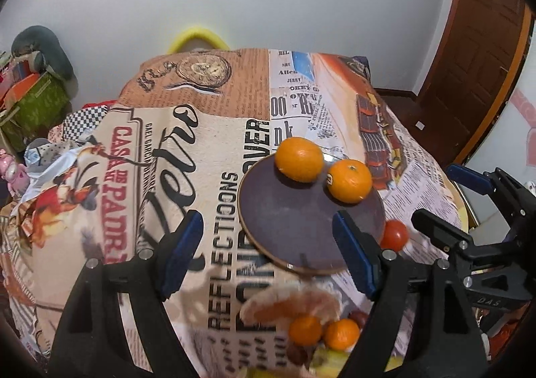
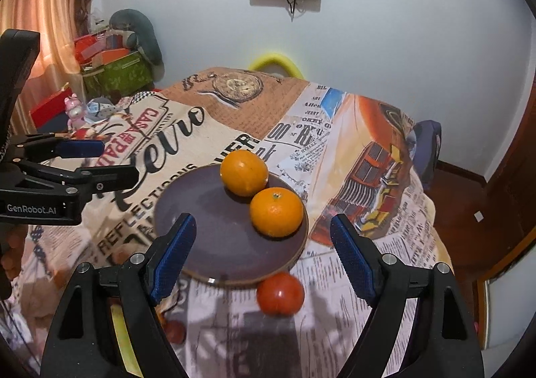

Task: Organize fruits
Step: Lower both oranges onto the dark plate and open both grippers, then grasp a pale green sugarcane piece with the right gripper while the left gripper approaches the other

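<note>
A dark round plate (image 1: 301,220) (image 2: 214,227) lies on the printed tablecloth. Two oranges sit on its far side: one at the back (image 1: 299,159) (image 2: 244,172), one nearer the right rim (image 1: 349,180) (image 2: 276,212). A red tomato (image 1: 394,234) (image 2: 280,293) lies on the cloth just off the plate's near right edge. My left gripper (image 1: 268,250) is open and empty above the plate's near edge. My right gripper (image 2: 264,254) is open and empty, above the plate's near rim and the tomato. A pile of small oranges (image 1: 320,331), peeled segments and other fruit lies near the left gripper.
The right gripper (image 1: 469,210) shows at the right of the left wrist view; the left gripper (image 2: 77,160) shows at the left of the right wrist view. A small red fruit (image 2: 174,331) lies near the camera. Boxes (image 2: 117,73) and toys stand beyond the table's left edge.
</note>
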The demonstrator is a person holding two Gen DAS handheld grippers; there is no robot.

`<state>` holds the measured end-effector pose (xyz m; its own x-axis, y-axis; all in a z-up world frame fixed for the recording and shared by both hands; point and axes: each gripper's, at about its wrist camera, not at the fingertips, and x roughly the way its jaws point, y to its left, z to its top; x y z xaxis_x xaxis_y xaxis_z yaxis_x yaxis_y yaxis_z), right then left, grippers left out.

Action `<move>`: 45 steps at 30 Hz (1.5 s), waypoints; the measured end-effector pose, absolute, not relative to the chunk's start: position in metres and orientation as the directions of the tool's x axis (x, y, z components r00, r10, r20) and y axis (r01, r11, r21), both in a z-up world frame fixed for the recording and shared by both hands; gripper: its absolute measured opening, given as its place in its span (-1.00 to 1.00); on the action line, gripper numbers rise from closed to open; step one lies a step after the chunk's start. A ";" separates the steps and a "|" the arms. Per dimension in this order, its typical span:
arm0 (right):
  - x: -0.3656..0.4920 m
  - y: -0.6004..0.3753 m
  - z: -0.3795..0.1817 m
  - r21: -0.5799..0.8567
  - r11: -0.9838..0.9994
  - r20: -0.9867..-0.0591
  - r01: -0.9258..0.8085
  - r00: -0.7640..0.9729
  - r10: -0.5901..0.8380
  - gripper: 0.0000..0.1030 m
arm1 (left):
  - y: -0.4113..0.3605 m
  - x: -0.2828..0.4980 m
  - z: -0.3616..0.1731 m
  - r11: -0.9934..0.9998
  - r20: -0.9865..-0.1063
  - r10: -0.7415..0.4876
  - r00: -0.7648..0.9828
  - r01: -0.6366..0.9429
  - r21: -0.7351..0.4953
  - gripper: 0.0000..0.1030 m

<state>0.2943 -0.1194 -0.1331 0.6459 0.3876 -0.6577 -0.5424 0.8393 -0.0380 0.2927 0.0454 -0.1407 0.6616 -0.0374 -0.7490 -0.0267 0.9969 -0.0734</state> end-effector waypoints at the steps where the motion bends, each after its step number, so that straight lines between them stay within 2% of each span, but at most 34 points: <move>1: 0.288 -0.121 -0.131 -0.039 0.840 -0.654 -0.542 0.649 0.388 0.55 | 0.044 0.286 -0.138 0.997 -0.745 -0.033 0.666 -0.026 -0.068 0.59; 8: 0.253 -0.131 -0.125 -0.042 0.837 -0.658 -0.545 0.646 0.387 0.55 | 0.036 0.235 -0.132 1.000 -0.736 -0.004 0.677 -0.009 -0.014 0.64; 15: 0.220 -0.135 -0.129 -0.048 0.834 -0.672 -0.550 0.636 0.380 0.55 | 0.029 0.195 -0.139 1.000 -0.744 -0.010 0.668 0.002 -0.012 0.73; 24: 0.193 -0.130 -0.158 -0.030 0.818 -0.726 -0.575 0.575 0.377 0.55 | 0.020 0.164 -0.179 0.998 -0.804 -0.044 0.593 -0.004 -0.058 0.73; 32: 0.180 -0.131 -0.176 0.044 0.811 -0.755 -0.583 0.512 0.409 0.53 | 0.010 0.148 -0.210 0.997 -0.851 -0.079 0.519 0.028 -0.076 0.73; 36: 0.177 -0.126 -0.185 0.067 0.797 -0.777 -0.601 0.470 0.420 0.27 | 0.006 0.145 -0.222 0.997 -0.865 -0.078 0.496 0.032 -0.071 0.73; 38: 0.178 -0.122 -0.192 0.082 0.789 -0.789 -0.609 0.443 0.424 0.21 | 0.004 0.144 -0.227 0.997 -0.868 -0.078 0.491 0.034 -0.070 0.75; 41: 0.180 -0.117 -0.203 0.116 0.779 -0.810 -0.616 0.395 0.433 0.03 | 0.008 0.144 -0.229 0.996 -0.857 -0.084 0.508 0.020 -0.086 0.84; 45: 0.183 -0.112 -0.213 0.151 0.771 -0.826 -0.618 0.351 0.442 0.01 | 0.018 0.144 -0.233 0.993 -0.855 -0.104 0.507 0.003 -0.119 0.87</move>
